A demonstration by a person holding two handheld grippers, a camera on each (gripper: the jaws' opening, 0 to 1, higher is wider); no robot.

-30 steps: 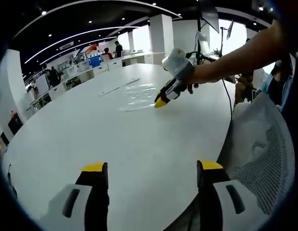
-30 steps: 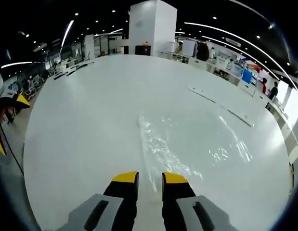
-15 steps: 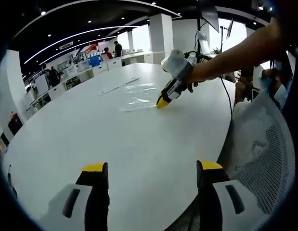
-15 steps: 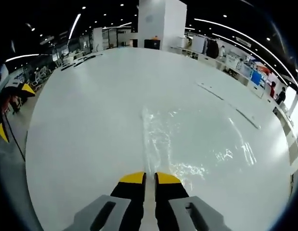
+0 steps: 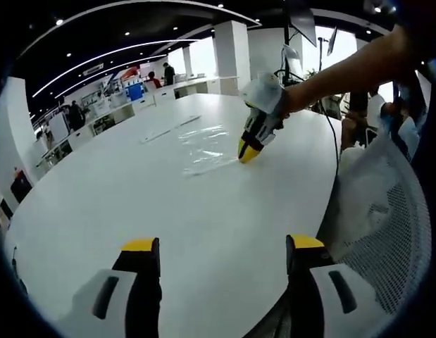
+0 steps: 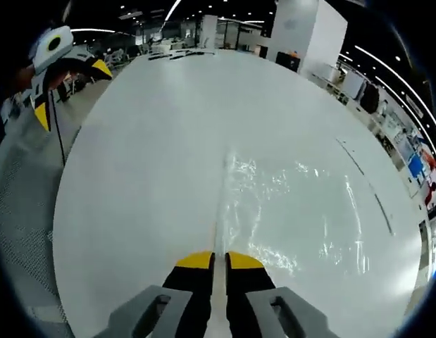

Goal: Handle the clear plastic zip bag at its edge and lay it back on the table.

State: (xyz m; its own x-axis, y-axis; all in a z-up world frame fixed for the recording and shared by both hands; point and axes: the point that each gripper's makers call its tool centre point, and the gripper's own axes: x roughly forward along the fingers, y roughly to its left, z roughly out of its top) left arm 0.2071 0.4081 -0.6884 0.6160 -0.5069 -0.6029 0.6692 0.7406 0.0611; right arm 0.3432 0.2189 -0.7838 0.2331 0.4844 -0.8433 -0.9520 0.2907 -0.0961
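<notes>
Right gripper view looks down its own yellow-tipped right gripper (image 6: 219,262) at the bottom centre of the frame, where the two jaws stand pressed almost together with a pale sliver between them, which I take to be the near edge of the clear plastic zip bag (image 6: 295,211). That thin edge is the only part such narrow jaws could pinch, so the hold makes sense to me. The rest of the bag spreads from the jaw tips toward the middle and right of the frame, lying on the broad white round table (image 6: 147,141) as little more than glints and creases; its far border is hard to trace against the white, and I cannot tell whether the pinched corner is lifted. In the left gripper view the same gripper (image 5: 250,150) shows right of centre in the upper half, tips down at the bag's (image 5: 203,149) near side, held by a person's hand whose arm runs off the upper right. The left gripper (image 5: 220,246) waits at the bottom of that frame, jaws wide apart and empty, well apart from the bag. A white mesh chair back (image 5: 387,218) fills the right side, cut off by the frame.
</notes>
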